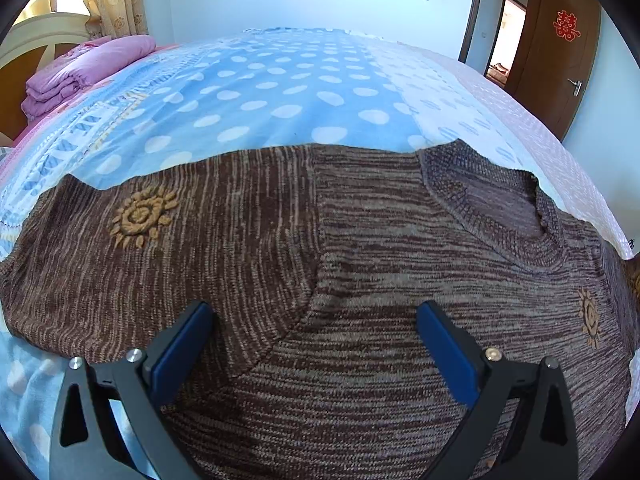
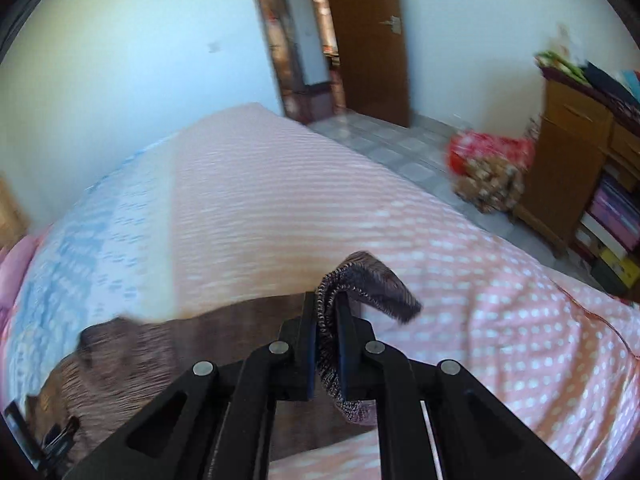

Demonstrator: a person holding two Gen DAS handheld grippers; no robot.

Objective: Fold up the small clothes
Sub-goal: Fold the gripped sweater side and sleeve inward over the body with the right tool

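Observation:
A small brown knit sweater (image 1: 304, 264) with orange sun motifs lies flat on the bed, its neckline (image 1: 508, 208) toward the right and one sleeve folded across its body. My left gripper (image 1: 316, 316) is open just above the sweater, fingers spread wide, holding nothing. In the right wrist view my right gripper (image 2: 325, 312) is shut on the ribbed cuff of the sweater's sleeve (image 2: 368, 280) and holds it lifted above the bed. The sweater's body (image 2: 168, 344) lies blurred below and left of it.
The bed has a blue polka-dot sheet (image 1: 280, 92) and a pink dotted part (image 2: 500, 320). Folded purple blankets (image 1: 80, 72) lie at its far left. A wooden door (image 2: 364, 40), a wooden cabinet (image 2: 572, 168) and a red bundle (image 2: 488, 152) stand beyond the bed's right side.

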